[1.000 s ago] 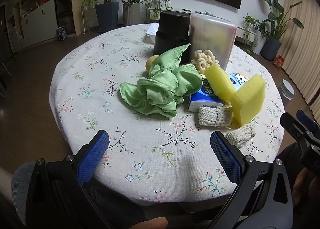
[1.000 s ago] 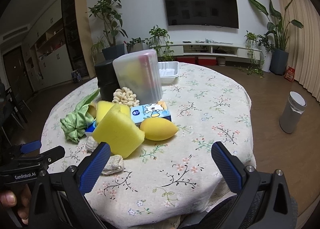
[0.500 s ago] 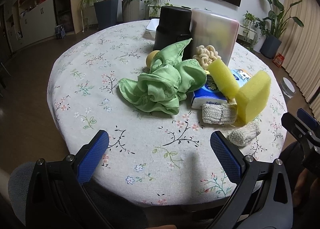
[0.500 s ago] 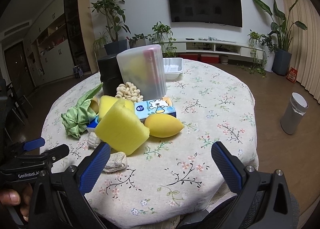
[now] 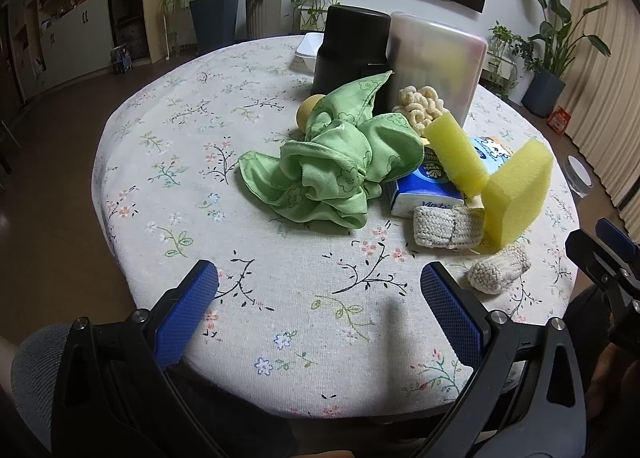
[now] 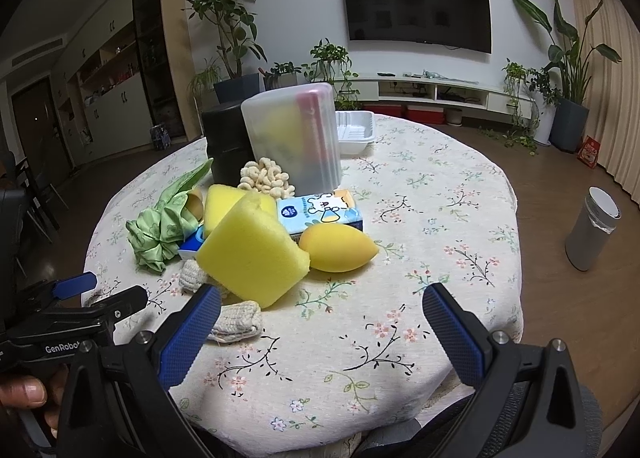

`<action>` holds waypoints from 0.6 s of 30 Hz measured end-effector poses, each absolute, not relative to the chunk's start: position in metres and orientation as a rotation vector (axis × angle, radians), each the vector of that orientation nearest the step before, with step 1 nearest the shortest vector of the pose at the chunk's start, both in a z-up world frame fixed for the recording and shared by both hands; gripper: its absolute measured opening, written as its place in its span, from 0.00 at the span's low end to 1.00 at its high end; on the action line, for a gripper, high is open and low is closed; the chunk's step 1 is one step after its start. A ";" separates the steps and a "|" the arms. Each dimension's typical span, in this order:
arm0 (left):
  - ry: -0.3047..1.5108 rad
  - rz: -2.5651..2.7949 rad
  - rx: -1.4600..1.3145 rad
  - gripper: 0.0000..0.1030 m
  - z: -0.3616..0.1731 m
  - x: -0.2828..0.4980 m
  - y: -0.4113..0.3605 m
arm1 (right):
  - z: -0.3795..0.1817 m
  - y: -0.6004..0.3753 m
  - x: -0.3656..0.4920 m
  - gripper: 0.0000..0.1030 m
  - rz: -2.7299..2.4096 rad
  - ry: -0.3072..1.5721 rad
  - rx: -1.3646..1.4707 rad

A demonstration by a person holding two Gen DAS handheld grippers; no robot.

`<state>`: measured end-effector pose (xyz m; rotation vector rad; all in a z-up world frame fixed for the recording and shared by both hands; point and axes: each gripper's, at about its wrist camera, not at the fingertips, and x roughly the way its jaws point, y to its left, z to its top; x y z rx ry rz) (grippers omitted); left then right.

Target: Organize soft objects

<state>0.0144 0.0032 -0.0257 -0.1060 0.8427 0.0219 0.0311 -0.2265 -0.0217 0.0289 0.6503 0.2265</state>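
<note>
left wrist: green cloth (image 5: 332, 169) beyond wide-apart jaws.

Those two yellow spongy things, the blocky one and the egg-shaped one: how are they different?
The block sponge has flat faces and square corners; the egg-shaped sponge is rounded with a pointed tip. The block sponge is paler lemon and coarse-pored, propped tilted against the pile; the egg-shaped sponge is deeper golden, smoother, lying on the tablecloth. Both are yellow and ungripped.
</note>
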 end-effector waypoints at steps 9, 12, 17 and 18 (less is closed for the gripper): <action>0.834 0.028 -0.111 1.00 -0.029 0.018 0.007 | -0.024 -0.224 0.036 1.00 0.240 0.675 0.034; 0.834 0.037 -0.108 1.00 -0.030 0.017 0.007 | -0.024 -0.223 0.038 1.00 0.249 0.686 0.042; 0.834 0.047 -0.101 1.00 -0.029 0.019 0.010 | -0.022 -0.221 0.043 1.00 0.269 0.698 0.062; 0.834 0.051 -0.100 1.00 -0.029 0.020 0.010 | -0.021 -0.220 0.044 1.00 0.270 0.698 0.059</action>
